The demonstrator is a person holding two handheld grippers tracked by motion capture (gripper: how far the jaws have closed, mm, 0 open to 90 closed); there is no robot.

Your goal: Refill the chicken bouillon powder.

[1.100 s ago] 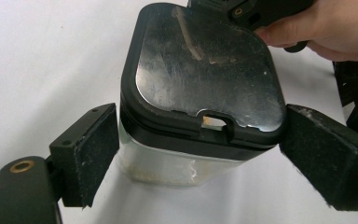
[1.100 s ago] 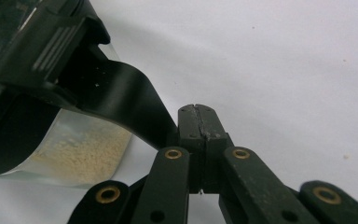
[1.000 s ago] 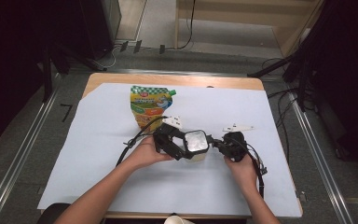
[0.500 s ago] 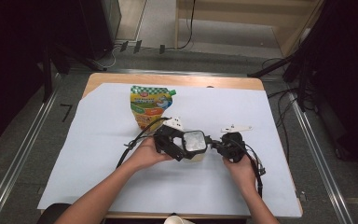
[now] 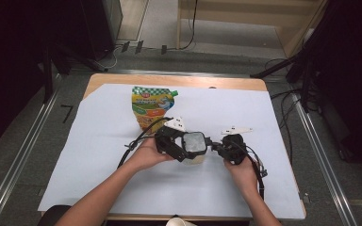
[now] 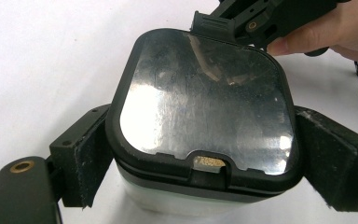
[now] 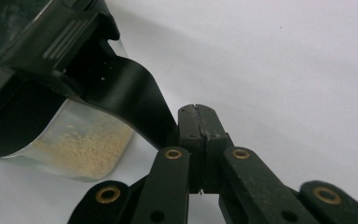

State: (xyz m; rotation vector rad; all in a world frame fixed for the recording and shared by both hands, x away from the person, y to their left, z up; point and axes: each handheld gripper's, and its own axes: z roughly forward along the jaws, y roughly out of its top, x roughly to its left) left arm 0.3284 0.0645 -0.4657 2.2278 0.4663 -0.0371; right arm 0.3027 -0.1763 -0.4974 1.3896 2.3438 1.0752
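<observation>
A small clear container with a black, window-topped lid stands on the white sheet in the middle of the table. My left gripper is shut on it, one pad pressed against each side of the body. Pale yellow grains lie inside the container. My right gripper is to the container's right, jaws shut together. A black flap hanging from the lid's ribbed tab lies against the side of those jaws. I cannot tell if the flap is pinched.
A green and yellow food pouch lies flat just behind the left hand. A white sheet covers the wooden table. A paper cup pokes in at the near edge. Cables trail from both grippers.
</observation>
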